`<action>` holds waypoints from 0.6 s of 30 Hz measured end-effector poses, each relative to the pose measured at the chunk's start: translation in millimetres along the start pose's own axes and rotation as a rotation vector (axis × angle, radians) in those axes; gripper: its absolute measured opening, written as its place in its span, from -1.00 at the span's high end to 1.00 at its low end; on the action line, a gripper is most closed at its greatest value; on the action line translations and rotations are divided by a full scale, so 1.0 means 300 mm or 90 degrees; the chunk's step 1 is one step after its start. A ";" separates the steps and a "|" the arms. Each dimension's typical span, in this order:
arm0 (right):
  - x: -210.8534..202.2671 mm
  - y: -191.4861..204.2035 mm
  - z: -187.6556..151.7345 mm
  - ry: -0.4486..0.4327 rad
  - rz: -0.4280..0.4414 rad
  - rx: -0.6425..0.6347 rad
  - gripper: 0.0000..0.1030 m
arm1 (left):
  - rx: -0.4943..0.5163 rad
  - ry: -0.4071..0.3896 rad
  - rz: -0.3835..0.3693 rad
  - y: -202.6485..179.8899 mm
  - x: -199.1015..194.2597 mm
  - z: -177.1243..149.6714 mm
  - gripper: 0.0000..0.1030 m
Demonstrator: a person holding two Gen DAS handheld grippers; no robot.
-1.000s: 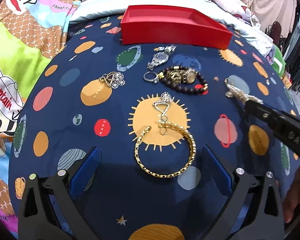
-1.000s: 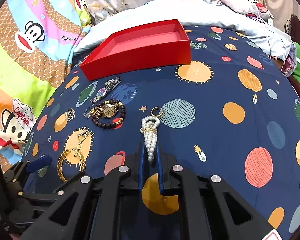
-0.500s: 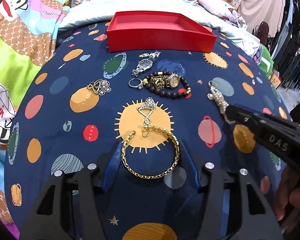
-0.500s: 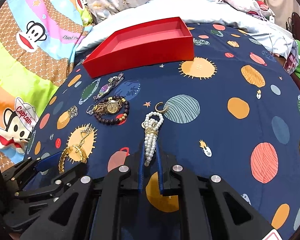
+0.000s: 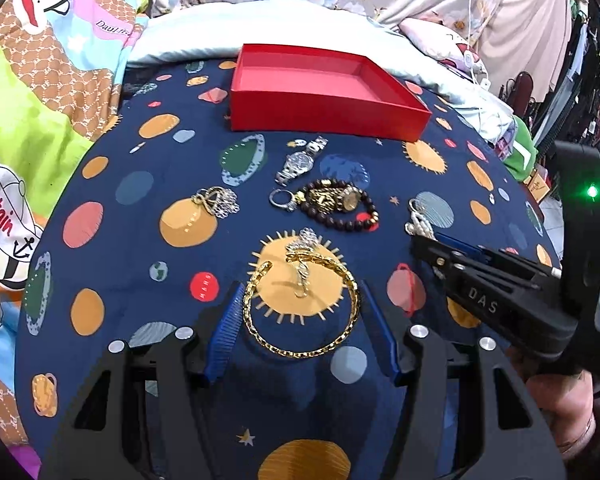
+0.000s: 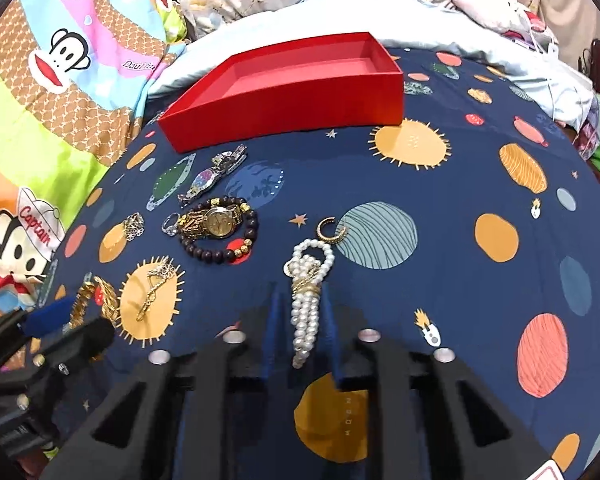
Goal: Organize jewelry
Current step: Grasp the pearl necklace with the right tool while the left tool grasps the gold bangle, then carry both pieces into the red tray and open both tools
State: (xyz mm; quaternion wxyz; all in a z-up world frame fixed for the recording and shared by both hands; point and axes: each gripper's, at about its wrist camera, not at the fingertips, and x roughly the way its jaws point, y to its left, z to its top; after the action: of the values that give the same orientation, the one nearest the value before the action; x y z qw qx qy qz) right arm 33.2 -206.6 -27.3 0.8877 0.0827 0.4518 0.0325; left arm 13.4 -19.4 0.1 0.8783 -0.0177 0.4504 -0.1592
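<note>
An empty red box (image 5: 324, 92) (image 6: 292, 96) stands at the far side of the dark blue planet-print cloth. My left gripper (image 5: 302, 292) is open, its blue pads on either side of a gold chain bracelet (image 5: 300, 316) that lies on the cloth with a small silver-gold pendant (image 5: 302, 260) inside its loop. My right gripper (image 6: 302, 300) has its fingers close on both sides of a white pearl bracelet (image 6: 306, 292), which rests on the cloth; whether they grip it is unclear. The right gripper also shows in the left wrist view (image 5: 432, 240).
Between the grippers and the box lie a silver watch (image 5: 300, 160), a dark bead bracelet with a gold watch (image 5: 340, 204), a silver ring (image 5: 282, 199), a flower brooch (image 5: 218, 200) and a gold ear cuff (image 6: 332, 230). Cartoon bedding lies left.
My left gripper has moved forward and narrowed around the gold chain bracelet. My right gripper has slid forward along the pearl bracelet, its fingers staying close together.
</note>
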 end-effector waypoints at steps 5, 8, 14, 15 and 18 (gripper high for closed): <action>-0.028 -0.010 0.003 -0.014 0.021 0.019 0.75 | -0.009 0.000 0.019 0.026 0.008 0.024 -0.10; -0.058 -0.007 0.018 -0.026 0.028 0.022 0.75 | -0.015 -0.009 0.025 0.042 0.007 0.050 -0.10; -0.140 -0.007 0.105 -0.070 0.043 0.022 0.75 | -0.013 -0.045 0.037 0.060 -0.009 0.145 -0.10; -0.151 -0.007 0.123 -0.077 0.044 0.020 0.75 | -0.011 -0.053 0.040 0.062 -0.012 0.168 -0.10; -0.173 -0.012 0.205 -0.097 0.050 0.010 0.75 | -0.003 -0.075 0.045 0.064 -0.013 0.249 -0.10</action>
State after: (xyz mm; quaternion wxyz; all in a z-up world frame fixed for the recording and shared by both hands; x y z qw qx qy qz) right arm 52.2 -224.2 49.0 0.9169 0.1095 0.3794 0.0578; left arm 76.0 -8.4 44.3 0.9083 -0.0133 0.3986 -0.1258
